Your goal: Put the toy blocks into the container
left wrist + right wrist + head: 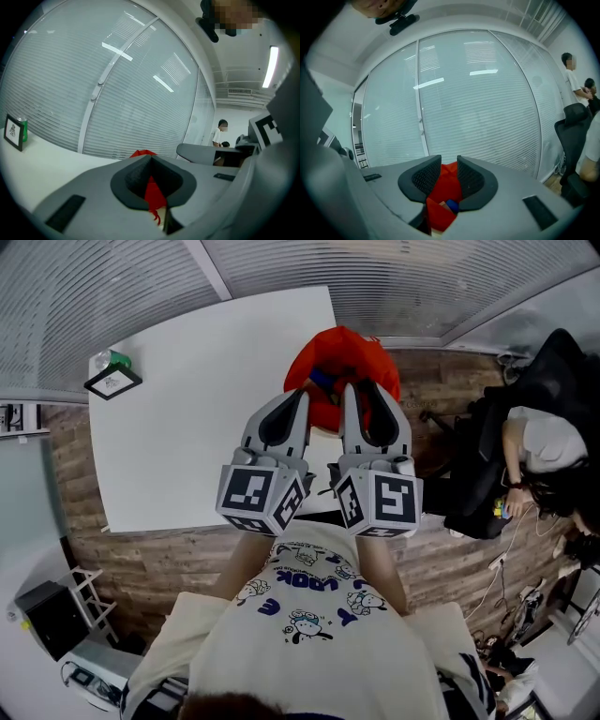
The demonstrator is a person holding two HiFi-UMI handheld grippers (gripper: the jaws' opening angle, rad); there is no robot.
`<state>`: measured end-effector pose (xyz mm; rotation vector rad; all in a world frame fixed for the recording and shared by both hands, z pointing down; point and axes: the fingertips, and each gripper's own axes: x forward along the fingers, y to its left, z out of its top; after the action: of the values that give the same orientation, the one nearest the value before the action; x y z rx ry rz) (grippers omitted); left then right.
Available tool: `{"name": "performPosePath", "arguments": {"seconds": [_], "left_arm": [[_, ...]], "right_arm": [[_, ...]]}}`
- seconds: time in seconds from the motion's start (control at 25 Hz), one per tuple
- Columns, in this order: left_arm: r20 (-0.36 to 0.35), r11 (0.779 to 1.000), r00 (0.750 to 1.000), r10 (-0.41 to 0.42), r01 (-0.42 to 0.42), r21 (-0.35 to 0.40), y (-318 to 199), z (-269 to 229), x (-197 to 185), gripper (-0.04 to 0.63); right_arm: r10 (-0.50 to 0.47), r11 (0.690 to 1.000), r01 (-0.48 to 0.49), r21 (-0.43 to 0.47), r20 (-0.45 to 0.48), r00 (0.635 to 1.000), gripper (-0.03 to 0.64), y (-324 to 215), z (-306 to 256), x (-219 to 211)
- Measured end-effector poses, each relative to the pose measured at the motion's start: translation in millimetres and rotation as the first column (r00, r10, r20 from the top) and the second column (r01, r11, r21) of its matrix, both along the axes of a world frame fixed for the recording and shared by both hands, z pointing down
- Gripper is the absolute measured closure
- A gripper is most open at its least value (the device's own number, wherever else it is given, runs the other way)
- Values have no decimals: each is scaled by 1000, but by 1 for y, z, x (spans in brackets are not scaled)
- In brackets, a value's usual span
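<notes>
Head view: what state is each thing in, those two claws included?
red container: mouth open
blue block: inside the red container
left gripper: jaws shut on the container's red fabric
right gripper: jaws apart, red fabric showing between them
green can: upright

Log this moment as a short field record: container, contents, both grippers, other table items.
container: red fabric container, at the white table's right edge in the head view
contents: blue block visible inside; the rest is hidden
left gripper: jaws together, apparently pinching the container's fabric
right gripper: jaws apart, nothing held, pointing at the container's opening
other items: green can and framed card at the table's far left corner
</notes>
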<state>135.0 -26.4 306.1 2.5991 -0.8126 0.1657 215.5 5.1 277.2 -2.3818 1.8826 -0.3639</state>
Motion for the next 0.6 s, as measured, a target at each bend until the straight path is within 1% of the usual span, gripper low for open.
{"name": "performPosePath", "arguments": {"seconds": [0.16, 0.32, 0.6], "left_arm": [[-2, 1000, 1000, 2, -2, 2, 1, -1, -2, 563], [-5, 1000, 1000, 4, -4, 5, 2, -4, -4, 563], [-9, 1000, 1000, 2, -2, 6, 2, -6, -10, 564]], "right_arm": [[-4, 1000, 4, -1, -3, 1000, 547, 1, 0, -5], [1, 1000, -1, -1, -6, 1000, 608, 2, -1, -8], [-11, 1000, 11, -10, -3, 1000, 614, 4, 1, -17]]}}
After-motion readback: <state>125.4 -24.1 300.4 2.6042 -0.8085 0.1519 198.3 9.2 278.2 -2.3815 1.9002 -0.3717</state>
